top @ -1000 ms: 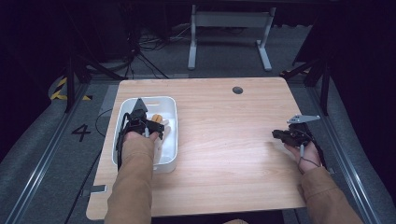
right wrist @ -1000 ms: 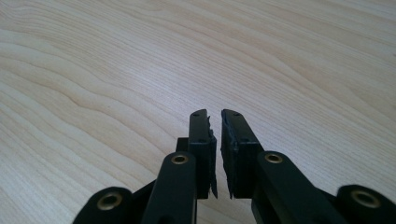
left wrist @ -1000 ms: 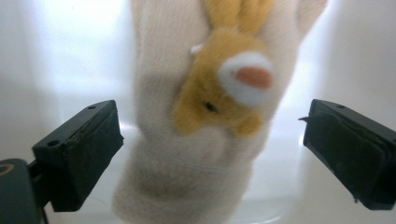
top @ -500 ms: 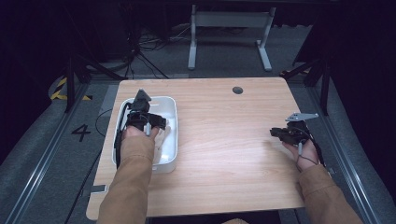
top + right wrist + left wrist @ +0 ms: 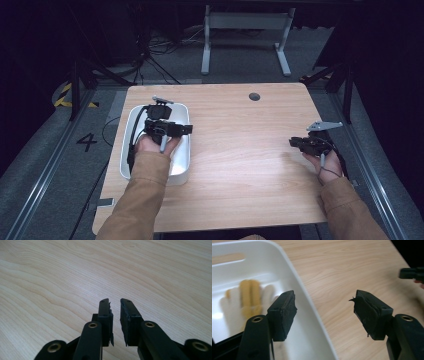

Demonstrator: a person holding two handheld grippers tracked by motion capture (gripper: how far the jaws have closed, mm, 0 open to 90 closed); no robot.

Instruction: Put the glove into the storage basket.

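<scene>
- High view: left gripper (image 5: 162,125) hovers over white tub (image 5: 131,125) at table's (image 5: 240,165) left edge; right gripper (image 5: 312,144) idles far right. Risk: clipping tub rim, tub slides.
- Left gripper view: jaws wide apart, empty; blurred cream/orange glove (image 5: 249,300) lies in tub. Risk: missed grasp.
- Right gripper view: jaws nearly closed, w/ nothing between, above bare wood.

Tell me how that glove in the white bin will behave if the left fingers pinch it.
The glove lies flat and limp, so it will probably flop and drape. It looks thin, so likely light. Its yellow-coated fingers may grip well, though the blur hides texture. The bin might slide.
</scene>
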